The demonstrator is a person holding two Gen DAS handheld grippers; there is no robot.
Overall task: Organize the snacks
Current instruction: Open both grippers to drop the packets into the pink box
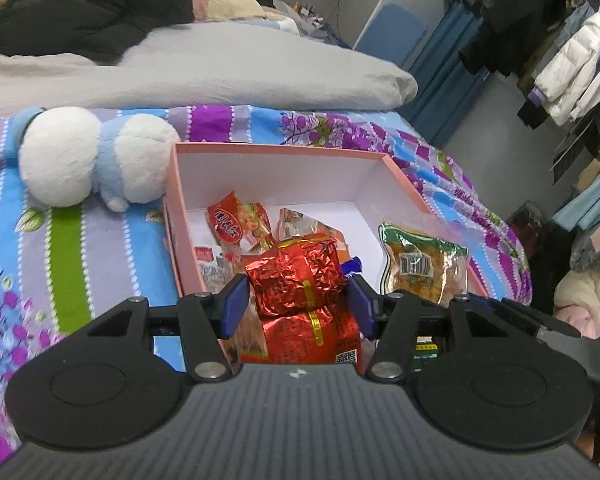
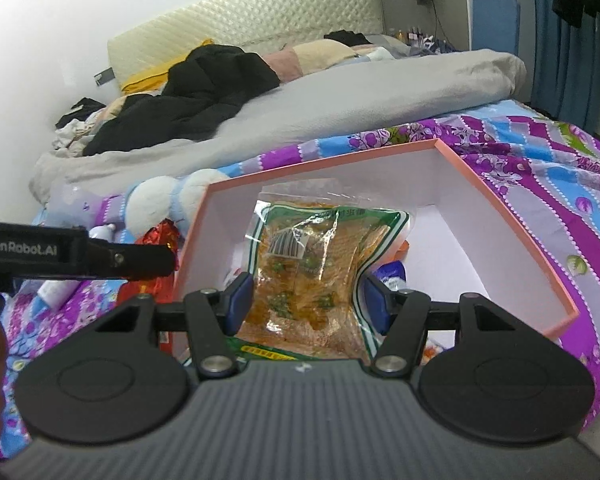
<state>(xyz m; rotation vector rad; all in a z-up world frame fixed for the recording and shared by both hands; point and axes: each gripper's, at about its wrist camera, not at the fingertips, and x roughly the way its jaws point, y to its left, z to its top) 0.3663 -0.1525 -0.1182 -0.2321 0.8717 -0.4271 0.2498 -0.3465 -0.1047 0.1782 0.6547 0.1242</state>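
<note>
Pink card forms the box point(image 1: 404, 176), open-topped and white inside, lying on the striped, flowered bedsheet point(image 1: 100, 248) near the bed's foot edge. The left gripper point(image 1: 298, 300) pinches a crumpled red foil pack point(image 1: 300, 276) between its blue pads, held over the box's near wall; the pack's lower end is cut off behind the gripper body. The right gripper point(image 2: 306, 302) clamps a clear bag point(image 2: 320, 264) with green trim and orange-brown contents, its sides drawn in where the pads press, above the box; its bottom edge is likewise hidden by the gripper. Inside the box, toward the left wall, lie an orange packet point(image 1: 236, 224), a clear wrapper point(image 1: 300, 224) and a white pack point(image 1: 212, 268), partly covered by the foil pack, their print too small to read. Something blue point(image 2: 392, 272) peeks out behind the clear bag; what it is cannot be told. A white and blue plush point(image 1: 92, 156) rests against the box's left wall. Beyond lie a grey duvet point(image 1: 220, 68) and a black jacket point(image 1: 88, 8)
</note>
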